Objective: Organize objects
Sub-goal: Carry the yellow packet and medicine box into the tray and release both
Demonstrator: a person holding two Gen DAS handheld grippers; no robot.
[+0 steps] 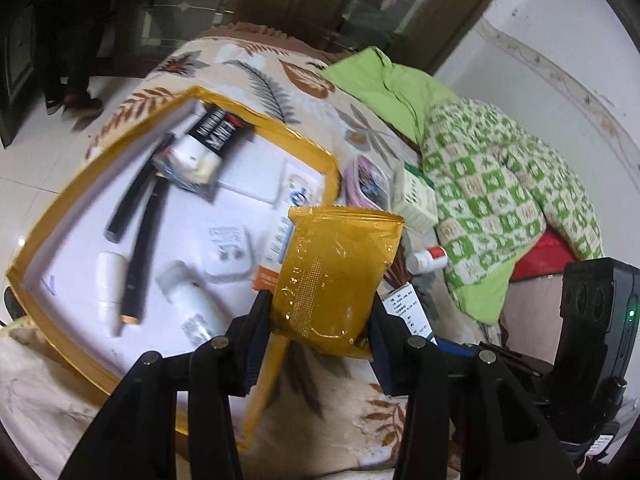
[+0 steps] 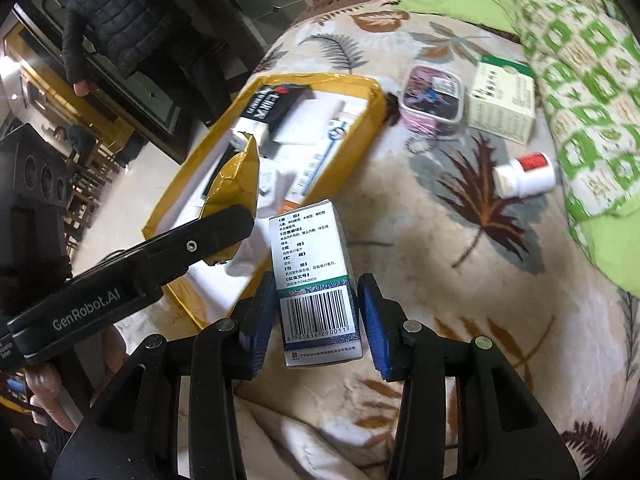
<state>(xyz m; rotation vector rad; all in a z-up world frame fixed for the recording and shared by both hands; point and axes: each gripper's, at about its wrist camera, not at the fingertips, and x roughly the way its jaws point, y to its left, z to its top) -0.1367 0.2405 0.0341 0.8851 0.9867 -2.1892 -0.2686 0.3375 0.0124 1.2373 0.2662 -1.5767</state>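
Here the left gripper (image 1: 320,320) clamps a glossy yellow foil packet (image 1: 336,268) above the yellow-rimmed white tray's (image 1: 44,236) edge; the right gripper (image 2: 316,320) stands apart around a barcoded white medicine box (image 2: 316,280) on the leaf-patterned blanket (image 2: 460,280).

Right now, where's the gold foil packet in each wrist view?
Left wrist: gold foil packet at centre, clamped between the left hand-held gripper fingers, by the tray's right rim.
Right wrist: gold foil packet left of centre, edge-on, in the left hand-held gripper reaching in from the left.
Shared landmark: yellow-rimmed tray.
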